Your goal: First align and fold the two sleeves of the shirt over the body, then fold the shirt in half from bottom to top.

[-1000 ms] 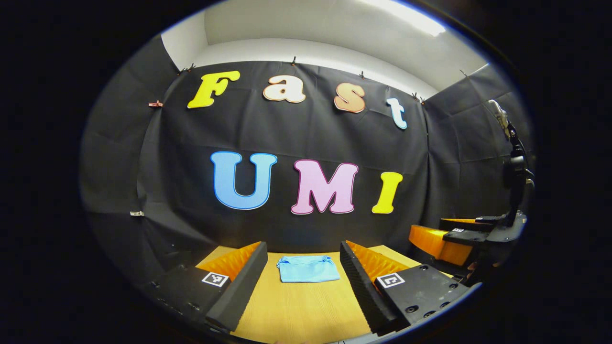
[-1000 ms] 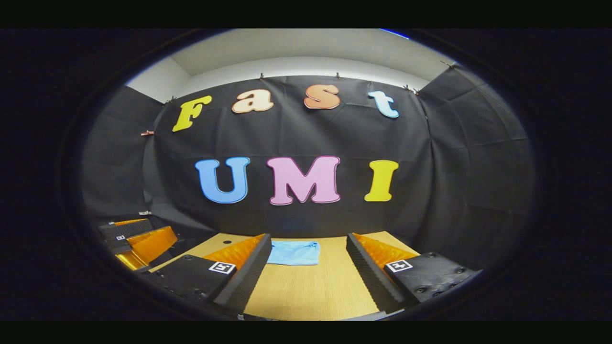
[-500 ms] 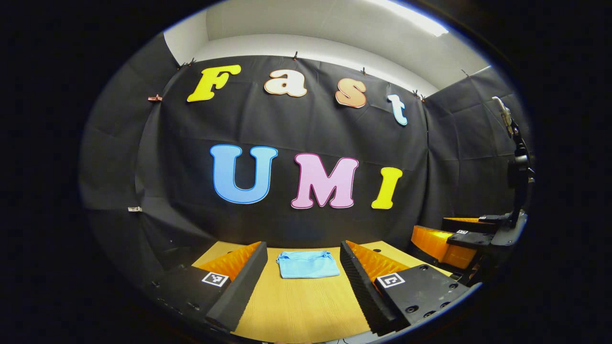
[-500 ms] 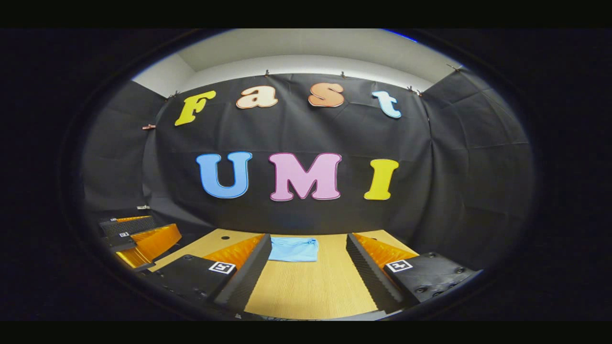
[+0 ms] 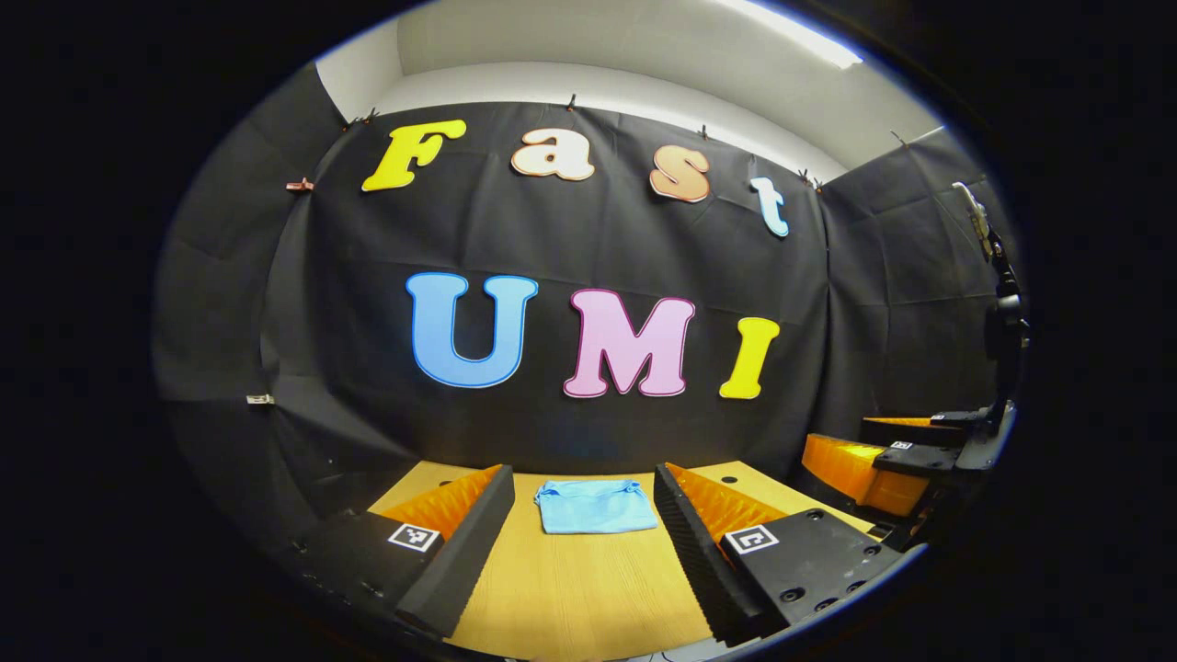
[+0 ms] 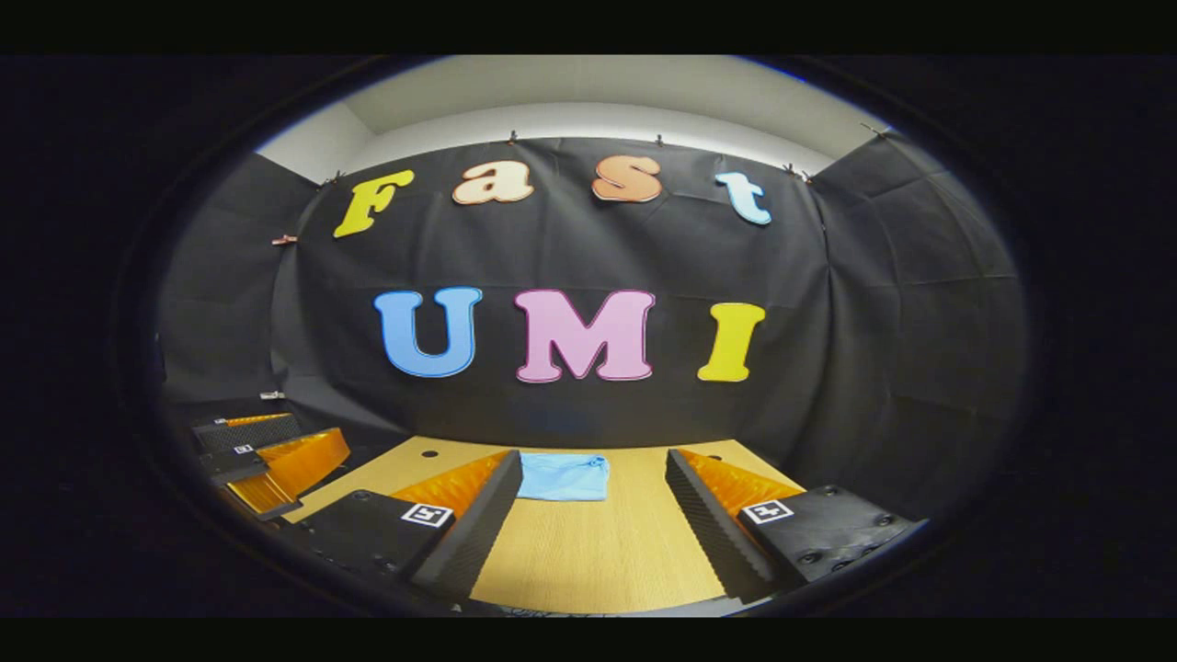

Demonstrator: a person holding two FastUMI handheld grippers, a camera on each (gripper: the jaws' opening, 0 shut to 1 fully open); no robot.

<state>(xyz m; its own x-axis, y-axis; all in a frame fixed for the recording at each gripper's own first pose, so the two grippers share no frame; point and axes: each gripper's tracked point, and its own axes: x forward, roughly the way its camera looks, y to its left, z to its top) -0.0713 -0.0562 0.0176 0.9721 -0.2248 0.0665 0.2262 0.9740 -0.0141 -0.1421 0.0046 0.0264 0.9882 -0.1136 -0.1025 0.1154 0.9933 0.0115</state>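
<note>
We see the booth's black cloth wall spreading from 9 o'clock to 3 o'clock across the upper part of both views. Below it, at 6 o'clock, runs the wooden table, pale and grained. On that table, toward its far edge near the wall, lies the light blue shirt, already folded into a small flat rectangle; in the right gripper view we find it slightly toward 7 o'clock of centre, partly behind a finger.

Our left gripper holds its jaws wide apart, with the shirt lying well beyond them and bare table between. Our right gripper likewise has its jaws spread wide, nothing in them. At 4 o'clock in the left gripper view the right gripper appears again, farther off.
</note>
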